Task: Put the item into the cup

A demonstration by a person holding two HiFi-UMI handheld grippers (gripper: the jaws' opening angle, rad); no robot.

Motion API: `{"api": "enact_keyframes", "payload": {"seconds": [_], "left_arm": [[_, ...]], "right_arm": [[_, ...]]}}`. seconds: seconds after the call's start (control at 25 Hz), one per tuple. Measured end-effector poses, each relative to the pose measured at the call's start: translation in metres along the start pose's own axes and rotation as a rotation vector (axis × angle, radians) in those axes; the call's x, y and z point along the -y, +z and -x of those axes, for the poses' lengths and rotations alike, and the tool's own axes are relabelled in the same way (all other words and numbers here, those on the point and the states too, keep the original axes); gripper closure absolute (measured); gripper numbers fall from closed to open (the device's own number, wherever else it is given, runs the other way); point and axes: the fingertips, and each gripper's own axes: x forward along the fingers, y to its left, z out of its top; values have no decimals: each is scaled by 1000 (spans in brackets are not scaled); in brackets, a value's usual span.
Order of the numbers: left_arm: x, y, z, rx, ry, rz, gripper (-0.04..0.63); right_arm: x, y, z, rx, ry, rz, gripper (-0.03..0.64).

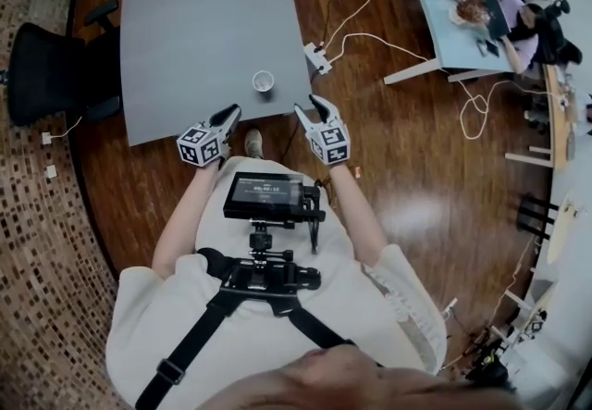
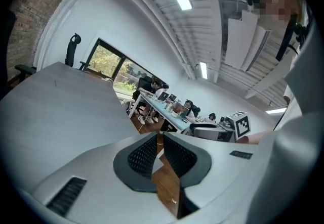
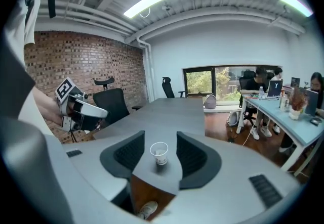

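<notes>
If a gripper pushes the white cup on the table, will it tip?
The cup looks like thin paper, so probably light and easily crushed. It stands upright near the table corner; a push may tip it off.

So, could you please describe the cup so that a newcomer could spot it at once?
Find the large grey table on the wooden floor. Near its front right corner stands a small white paper cup, upright and open-topped. It is the only thing visible on that tabletop.

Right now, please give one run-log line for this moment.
left hand-held gripper: shut, empty | right hand-held gripper: open, empty | cup: upright on table, untouched | item: not seen
</notes>
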Motion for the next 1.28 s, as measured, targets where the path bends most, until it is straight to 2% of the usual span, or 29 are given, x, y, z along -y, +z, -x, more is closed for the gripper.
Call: {"api": "enact_keyframes", "payload": {"seconds": [0.28, 0.52, 0.68, 0.96, 1.12, 1.28], "left_arm": [[52, -11, 17, 65, 48, 4, 557], [122, -28, 49, 155, 83, 2, 557], [120, -54, 62, 180, 109, 48, 557], [135, -97, 82, 166, 161, 62, 557], [144, -111, 94, 164, 184, 50, 557], [123, -113, 80, 130, 178, 9, 557]], "right_arm": [[-1, 21, 73, 97, 2, -55, 397], [-16, 2, 144, 125, 41, -20, 408], [-22, -12, 150, 127, 50, 6, 426], [-28, -54, 180, 75, 67, 5, 431], [-31, -78, 198, 48, 60, -12, 433], [-27, -88, 187, 29, 35, -32, 433]]}}
